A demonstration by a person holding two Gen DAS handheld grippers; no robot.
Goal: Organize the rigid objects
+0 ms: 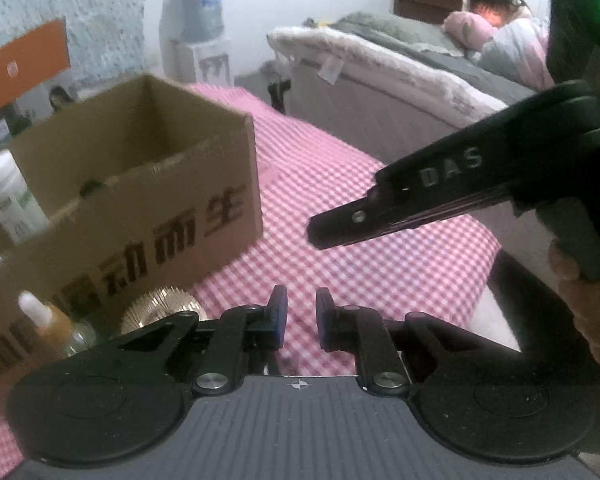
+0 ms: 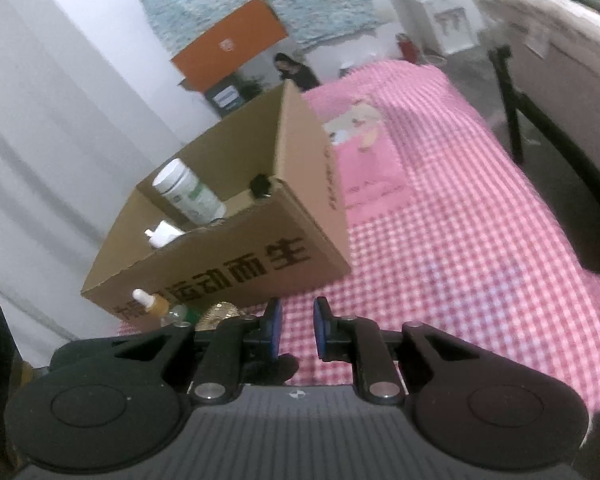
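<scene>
plainly — right tongs (image 1: 312, 236) read "das"

A bottle (image 2: 190, 194) stands in the box (image 2: 236, 256) on the table (image 2: 440, 240).

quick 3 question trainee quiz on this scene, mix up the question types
1. True or false: the white bottle stands inside the box.
2. Multiple choice: the gold lid lies (A) inside the box, (B) on the checked cloth outside the box's printed wall, (C) between the left gripper's fingers.
3. Fill in: neither the left gripper nor the right gripper holds ____.

Key: 1 true; 2 B; 3 anything, both are shut with only a small gap over bare cloth.
</scene>
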